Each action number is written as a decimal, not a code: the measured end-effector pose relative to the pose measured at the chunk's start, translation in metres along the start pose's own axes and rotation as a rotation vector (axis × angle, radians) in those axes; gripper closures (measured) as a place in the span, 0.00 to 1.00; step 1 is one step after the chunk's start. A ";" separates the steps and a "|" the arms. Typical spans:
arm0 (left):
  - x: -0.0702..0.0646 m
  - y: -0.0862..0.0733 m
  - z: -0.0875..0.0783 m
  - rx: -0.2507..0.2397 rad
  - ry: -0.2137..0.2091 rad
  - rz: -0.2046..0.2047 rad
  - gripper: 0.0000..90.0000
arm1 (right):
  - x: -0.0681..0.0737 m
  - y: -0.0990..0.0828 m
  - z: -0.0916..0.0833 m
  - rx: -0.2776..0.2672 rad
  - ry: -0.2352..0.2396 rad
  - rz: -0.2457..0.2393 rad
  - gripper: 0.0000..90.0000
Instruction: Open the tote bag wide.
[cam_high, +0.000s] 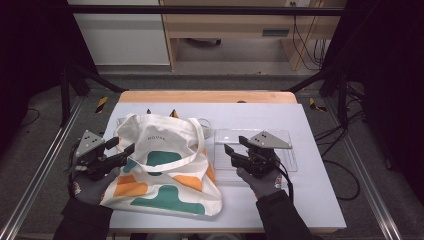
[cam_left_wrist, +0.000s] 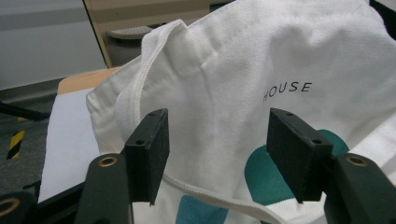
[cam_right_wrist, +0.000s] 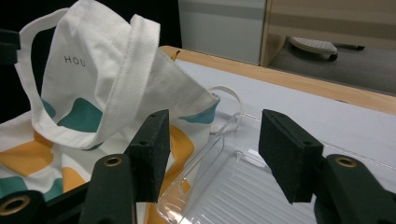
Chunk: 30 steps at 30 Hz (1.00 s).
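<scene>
Item 1, left claw: jaws are standing apart, released, gripping nothing. In the left gripper view the white cloth of the bag is lying between and behind the pads, with a hem cord running under them, not pinched. Risk: if it is closing here, it is likely catching one layer or the cord alone, so the bag would be sagging or twisting when lifted.

Item 2, right claw: jaws are likewise standing apart, clamping nothing. In the right gripper view they are framing the near corner of the clear tray, with the bag's edge just to their left. Risk: a reach toward the bag is likely nudging the tray, which looks light and slippery, and sliding it across the desk.

Item 3, bag: it is lying on the left half of the desk, between the two claws, printed side up, mouth partly raised, one strap looping over the front. Its right edge is touching or overlapping the tray; which is uncertain. Risk: a jaw is apt to be snagging the strap, dragging the bag instead of opening it.

Item 4, far edge: small objects are peeking out behind the bag, too hidden to identify.
</scene>
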<state>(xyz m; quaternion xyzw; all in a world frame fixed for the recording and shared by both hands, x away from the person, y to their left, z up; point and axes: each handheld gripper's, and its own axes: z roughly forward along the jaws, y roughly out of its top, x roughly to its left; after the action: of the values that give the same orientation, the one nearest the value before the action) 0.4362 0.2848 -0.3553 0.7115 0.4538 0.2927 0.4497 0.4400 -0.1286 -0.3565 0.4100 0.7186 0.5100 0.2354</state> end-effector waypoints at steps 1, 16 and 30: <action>-0.001 0.001 0.003 0.003 0.004 0.006 0.43 | 0.001 0.000 0.000 0.001 0.004 -0.001 0.48; -0.008 -0.009 0.033 0.073 0.008 0.042 0.62 | 0.010 0.000 0.006 0.007 0.045 -0.007 0.49; -0.006 -0.017 0.034 0.116 -0.067 0.004 0.92 | 0.039 0.016 0.031 -0.005 0.127 -0.019 0.44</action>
<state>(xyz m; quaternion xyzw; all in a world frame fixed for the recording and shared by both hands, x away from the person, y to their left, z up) 0.4550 0.2701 -0.3853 0.7468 0.4531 0.2427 0.4219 0.4477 -0.0774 -0.3505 0.3694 0.7346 0.5345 0.1953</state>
